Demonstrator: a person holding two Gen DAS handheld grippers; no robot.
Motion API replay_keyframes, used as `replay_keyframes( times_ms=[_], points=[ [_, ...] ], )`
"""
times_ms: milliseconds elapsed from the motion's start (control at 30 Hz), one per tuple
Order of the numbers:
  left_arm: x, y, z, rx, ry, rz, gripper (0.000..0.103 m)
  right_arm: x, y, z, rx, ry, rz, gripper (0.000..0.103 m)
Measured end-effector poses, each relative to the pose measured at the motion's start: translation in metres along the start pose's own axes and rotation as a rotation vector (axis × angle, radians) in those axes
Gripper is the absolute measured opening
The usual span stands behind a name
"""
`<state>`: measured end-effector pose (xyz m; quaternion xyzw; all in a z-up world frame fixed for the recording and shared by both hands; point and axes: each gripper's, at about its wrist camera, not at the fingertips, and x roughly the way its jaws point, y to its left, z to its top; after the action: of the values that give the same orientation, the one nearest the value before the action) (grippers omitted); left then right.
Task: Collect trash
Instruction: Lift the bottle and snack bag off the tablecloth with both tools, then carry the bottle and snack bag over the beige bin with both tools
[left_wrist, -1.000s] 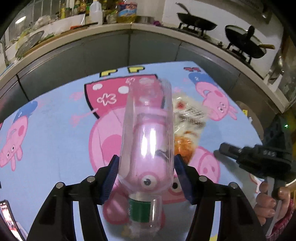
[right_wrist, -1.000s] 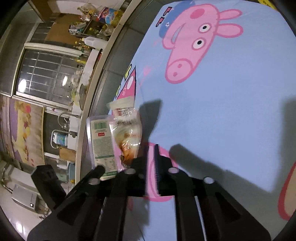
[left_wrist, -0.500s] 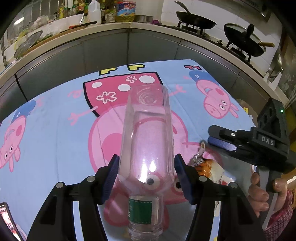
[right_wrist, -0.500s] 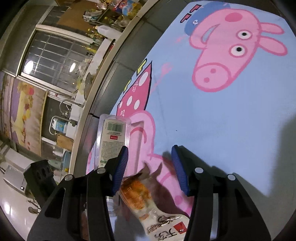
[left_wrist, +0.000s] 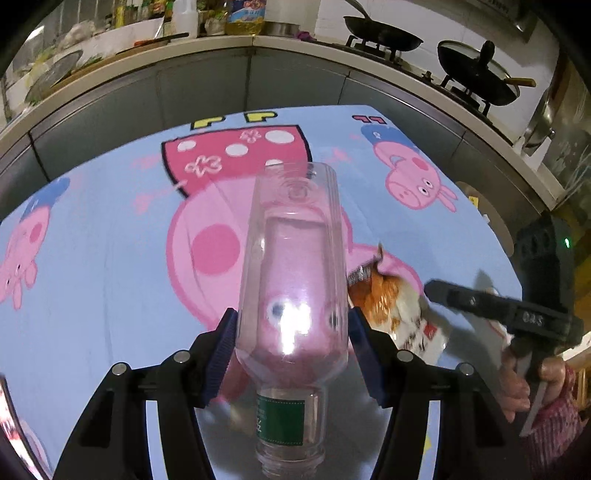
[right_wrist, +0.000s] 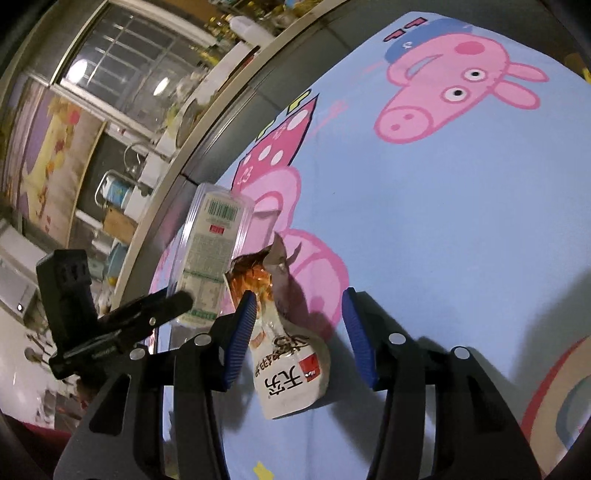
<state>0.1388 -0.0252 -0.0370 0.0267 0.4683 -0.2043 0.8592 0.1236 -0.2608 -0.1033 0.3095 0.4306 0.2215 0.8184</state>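
left fingers (left_wrist: 291, 354) grasp bottle (left_wrist: 291, 277) | right fingers (right_wrist: 299, 332) released, straddling wrapper (right_wrist: 288, 369)

We're in a home kitchen: gas hob w/ a black wok (left_wrist: 382, 35) & a lidded pan (left_wrist: 476, 74), grey counter cabinets (left_wrist: 207, 88), oil & sauce bottles (left_wrist: 243, 16) by a barred window (right_wrist: 136, 62), a sink tap (right_wrist: 133, 158), cartoon-pig cloth (left_wrist: 110, 258) on the table.
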Motion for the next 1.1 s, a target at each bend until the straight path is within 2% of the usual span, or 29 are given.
replay_keyframes(
  times_ms=[67,133,200,300,467,733,833,1100],
  points=[
    [-0.004,-0.002,-0.007,-0.019,0.006,-0.008,0.061,0.007,0.008,-0.005,-0.034,0.041,0.016,0.048],
    [-0.006,-0.010,-0.016,-0.007,0.001,-0.002,0.061,0.013,0.020,-0.015,-0.091,0.056,-0.008,0.041],
    [-0.006,-0.020,-0.020,0.019,-0.006,0.024,0.061,0.020,0.027,-0.023,-0.112,0.086,-0.028,0.010],
    [-0.005,-0.028,-0.019,0.029,0.011,0.018,0.061,0.018,0.032,-0.035,-0.114,0.087,-0.008,0.003],
    [-0.010,-0.040,-0.012,0.045,0.008,-0.003,0.061,-0.021,0.025,-0.036,-0.096,-0.011,-0.029,0.003],
    [-0.008,-0.102,0.020,0.161,-0.010,-0.068,0.061,-0.092,-0.020,-0.035,-0.023,-0.167,-0.096,0.003],
    [0.007,-0.139,0.041,0.224,0.003,-0.114,0.061,-0.115,-0.043,-0.031,0.006,-0.225,-0.128,0.003],
    [0.069,-0.256,0.106,0.359,0.065,-0.262,0.061,-0.200,-0.131,-0.003,0.185,-0.421,-0.247,0.003]
  ],
)
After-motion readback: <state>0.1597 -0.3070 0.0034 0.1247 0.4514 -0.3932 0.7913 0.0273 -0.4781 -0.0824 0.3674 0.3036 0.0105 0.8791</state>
